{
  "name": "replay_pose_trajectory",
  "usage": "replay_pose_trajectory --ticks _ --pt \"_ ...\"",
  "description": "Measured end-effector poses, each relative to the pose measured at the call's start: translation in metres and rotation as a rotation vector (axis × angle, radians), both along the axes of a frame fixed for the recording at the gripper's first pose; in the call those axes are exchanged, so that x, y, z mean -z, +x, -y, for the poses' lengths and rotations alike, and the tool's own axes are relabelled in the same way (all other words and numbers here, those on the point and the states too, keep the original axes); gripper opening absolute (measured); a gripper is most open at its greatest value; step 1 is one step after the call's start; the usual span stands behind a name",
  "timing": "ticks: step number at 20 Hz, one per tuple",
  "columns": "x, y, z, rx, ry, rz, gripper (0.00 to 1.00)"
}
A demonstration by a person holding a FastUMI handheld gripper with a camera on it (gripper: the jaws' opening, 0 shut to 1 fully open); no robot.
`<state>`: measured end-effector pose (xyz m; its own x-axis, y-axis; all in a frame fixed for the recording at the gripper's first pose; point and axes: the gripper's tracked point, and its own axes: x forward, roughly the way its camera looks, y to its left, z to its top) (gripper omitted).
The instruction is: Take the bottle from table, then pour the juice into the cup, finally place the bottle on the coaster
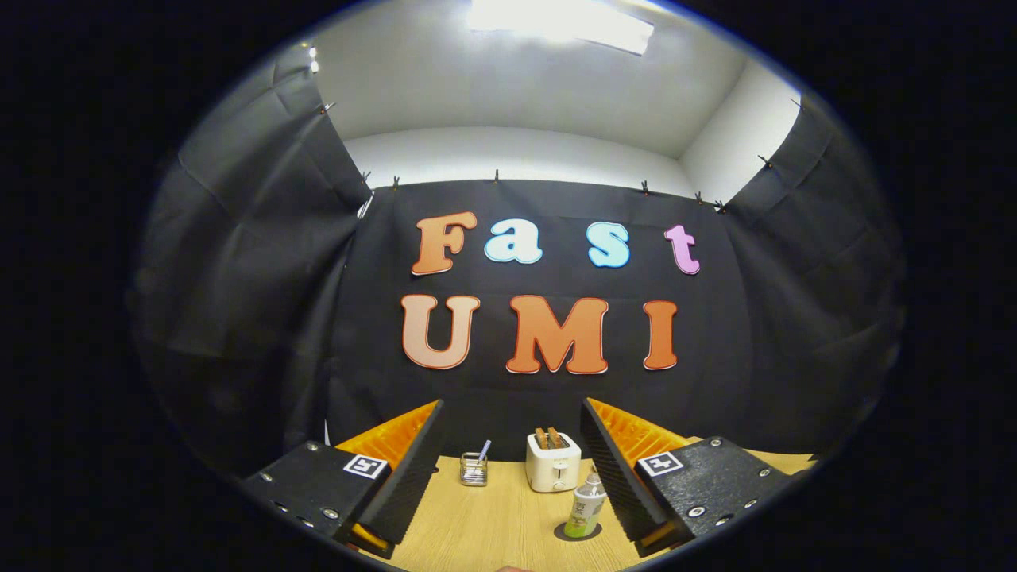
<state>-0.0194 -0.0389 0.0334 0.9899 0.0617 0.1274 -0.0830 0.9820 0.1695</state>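
Note:
A small clear bottle [586,505] with a white cap and green-yellow juice stands upright on the wooden table [493,524]. Under it lies a dark round disc [574,533], apparently the coaster. My gripper [512,407] is open, its fingers spread wide above the table. The bottle is between the fingers, close beside the inner face of the right finger [616,469]; I cannot tell whether they touch. The left finger [405,469] is well apart from it. A small glass cup [473,469] with a thin stick in it stands farther back, ahead of the left finger.
A white toaster [553,462] with two slices in its slots stands at the back of the table, between the cup and the bottle. Black cloth walls close the booth behind and on both sides.

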Motion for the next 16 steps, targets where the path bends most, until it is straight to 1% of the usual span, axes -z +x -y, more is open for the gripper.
replay_pose_trajectory --ticks 4,8,13,16 --pt "0.008 0.001 -0.001 -0.035 -0.005 0.007 0.99" --pt "0.016 0.0 0.003 -0.035 -0.023 0.005 0.99" --pt "0.004 -0.004 -0.008 -0.096 0.016 0.069 0.99" --pt "0.006 -0.003 0.002 -0.073 0.018 0.069 0.99"
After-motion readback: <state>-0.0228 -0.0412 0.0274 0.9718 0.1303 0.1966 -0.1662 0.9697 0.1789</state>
